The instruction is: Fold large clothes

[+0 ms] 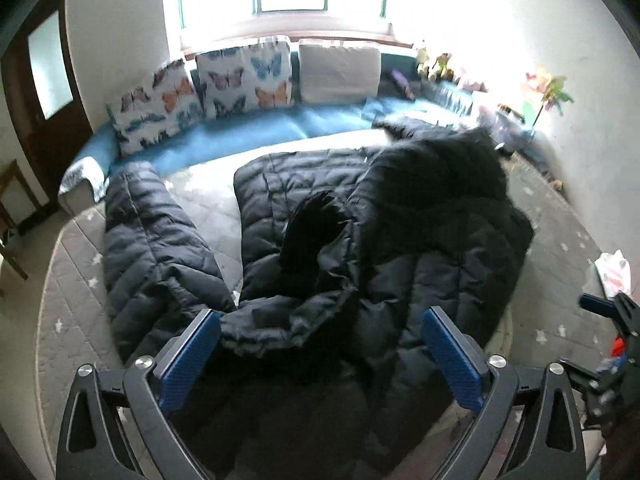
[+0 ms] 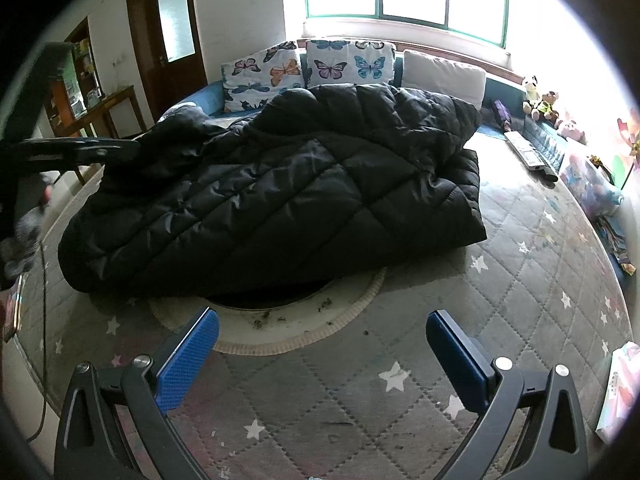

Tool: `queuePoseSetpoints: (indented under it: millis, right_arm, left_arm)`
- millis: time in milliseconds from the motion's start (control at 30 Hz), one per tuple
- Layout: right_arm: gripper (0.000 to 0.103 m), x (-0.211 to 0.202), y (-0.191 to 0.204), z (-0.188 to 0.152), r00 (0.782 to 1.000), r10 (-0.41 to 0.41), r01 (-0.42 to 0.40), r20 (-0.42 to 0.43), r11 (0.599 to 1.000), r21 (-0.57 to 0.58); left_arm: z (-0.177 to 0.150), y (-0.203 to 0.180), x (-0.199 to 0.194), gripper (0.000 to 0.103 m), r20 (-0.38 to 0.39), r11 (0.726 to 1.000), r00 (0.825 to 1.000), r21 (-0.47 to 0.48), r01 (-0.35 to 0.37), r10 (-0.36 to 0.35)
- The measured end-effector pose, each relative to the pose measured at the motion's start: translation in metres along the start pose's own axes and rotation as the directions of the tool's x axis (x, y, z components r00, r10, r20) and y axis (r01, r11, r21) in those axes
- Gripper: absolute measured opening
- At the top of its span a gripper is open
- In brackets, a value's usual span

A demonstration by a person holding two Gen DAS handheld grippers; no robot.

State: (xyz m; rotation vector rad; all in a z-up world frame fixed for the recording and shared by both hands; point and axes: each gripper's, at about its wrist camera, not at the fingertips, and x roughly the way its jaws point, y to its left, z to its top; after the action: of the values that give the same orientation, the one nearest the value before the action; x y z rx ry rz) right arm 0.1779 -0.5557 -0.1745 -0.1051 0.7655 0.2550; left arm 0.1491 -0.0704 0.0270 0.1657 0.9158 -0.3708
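A large black quilted puffer coat (image 1: 360,224) lies spread on a grey star-patterned quilted mat (image 1: 200,200). Its left sleeve (image 1: 148,240) stretches out on the mat to the left, and the right half is folded over the body. My left gripper (image 1: 320,340) is open, its blue pads on either side of the coat's collar and hood area, with no hold on the cloth. In the right wrist view the coat (image 2: 280,192) lies ahead as a folded heap. My right gripper (image 2: 322,340) hangs open above the bare mat (image 2: 400,380), short of the coat's near edge.
A blue sofa (image 1: 280,128) with butterfly cushions (image 2: 280,72) and a white cushion (image 2: 444,74) runs behind the mat under a bright window. Soft toys (image 2: 540,104) and boxes line the right side. A round pale rug (image 2: 304,324) shows under the coat. A wooden door (image 2: 168,36) stands far left.
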Motion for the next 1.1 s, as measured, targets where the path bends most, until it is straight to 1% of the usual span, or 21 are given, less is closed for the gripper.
queuePoseSetpoints:
  millis: [67,100,133,167,200,233,267,300,333,367,467,533,600,667,733,867,967,1033,1100]
  right_arm:
    - [0.103,0.000,-0.002,0.001,1.000,-0.002,0.002,-0.001,1.000,0.002]
    - [0.103,0.000,-0.003,0.001,1.000,-0.004,0.004,-0.001,1.000,0.003]
    - [0.103,0.000,-0.004,0.002,1.000,-0.005,0.005,0.001,1.000,0.004]
    - [0.103,0.000,-0.005,0.003,1.000,-0.006,0.006,0.002,1.000,0.004]
    - [0.103,0.000,-0.006,0.003,1.000,-0.008,0.008,0.002,1.000,0.003]
    - [0.103,0.000,-0.007,0.004,1.000,-0.012,0.012,0.003,1.000,-0.001]
    - [0.103,-0.001,-0.007,0.006,1.000,-0.019,0.019,0.005,1.000,-0.007]
    - [0.103,-0.002,-0.008,0.008,1.000,-0.025,0.026,0.009,1.000,-0.013]
    - [0.103,-0.004,-0.009,0.010,1.000,-0.028,0.028,0.013,0.999,-0.019]
    - [0.103,-0.006,-0.010,0.013,1.000,-0.025,0.026,0.018,0.999,-0.024]
    - [0.103,-0.015,-0.014,0.024,0.999,-0.007,0.009,0.041,0.999,-0.038]
    - [0.103,-0.022,-0.016,0.032,0.998,0.002,0.001,0.061,0.999,-0.048]
    - [0.103,-0.032,-0.018,0.042,0.996,0.007,-0.002,0.087,0.998,-0.057]
    - [0.103,-0.043,-0.020,0.053,0.993,0.008,0.000,0.121,0.998,-0.066]
    - [0.103,-0.058,-0.024,0.066,0.987,0.024,-0.014,0.158,0.998,-0.065]
    - [0.103,-0.076,-0.028,0.093,0.976,0.068,-0.056,0.209,0.997,-0.059]
    - [0.103,-0.075,-0.022,0.112,0.972,0.098,-0.083,0.213,0.994,-0.078]
    - [0.103,-0.066,-0.014,0.124,0.973,0.125,-0.108,0.193,0.990,-0.095]
    - [0.103,-0.053,-0.001,0.133,0.977,0.131,-0.110,0.167,0.985,-0.130]
  left_arm:
    - [0.005,0.000,0.016,0.090,-0.029,1.000,1.000,0.023,-0.003,0.003]
    - [0.007,0.000,0.022,0.075,-0.044,1.000,0.999,0.028,0.004,-0.003]
    - [0.007,0.001,0.030,0.064,-0.066,1.000,0.998,0.022,0.021,-0.019]
    - [0.008,0.002,0.035,0.058,-0.078,0.999,0.996,0.017,0.034,-0.032]
    - [0.007,0.003,0.038,0.039,-0.085,0.999,0.995,0.012,0.044,-0.043]
    - [0.003,0.003,0.039,0.027,-0.090,0.998,0.994,0.004,0.058,-0.057]
    - [0.000,0.004,0.037,0.022,-0.087,0.996,0.992,-0.009,0.087,-0.087]
    - [-0.004,0.005,0.034,0.013,-0.080,0.993,0.990,-0.021,0.117,-0.118]
    - [-0.009,0.004,0.028,0.012,-0.065,0.987,0.985,-0.035,0.157,-0.159]
    - [-0.013,0.002,0.020,0.011,-0.051,0.985,0.984,-0.035,0.171,-0.172]
    - [-0.029,-0.011,-0.013,0.010,0.002,0.975,0.975,0.003,0.223,-0.223]
    - [-0.044,-0.026,-0.043,0.010,0.038,0.960,0.960,0.047,0.275,-0.277]
    - [-0.059,-0.039,-0.066,0.010,0.059,0.946,0.947,0.093,0.310,-0.316]
    - [-0.080,-0.055,-0.088,0.010,0.067,0.926,0.930,0.140,0.350,-0.361]
    - [-0.102,-0.071,-0.101,0.010,0.040,0.896,0.905,0.165,0.412,-0.424]
    - [-0.139,-0.095,-0.110,0.010,-0.021,0.858,0.879,0.207,0.470,-0.476]
    - [-0.164,-0.109,-0.108,0.010,-0.074,0.829,0.854,0.209,0.519,-0.516]
    - [-0.177,-0.119,-0.111,0.010,-0.092,0.817,0.847,0.225,0.530,-0.524]
    - [-0.189,-0.126,-0.113,0.010,-0.113,0.807,0.841,0.239,0.541,-0.530]
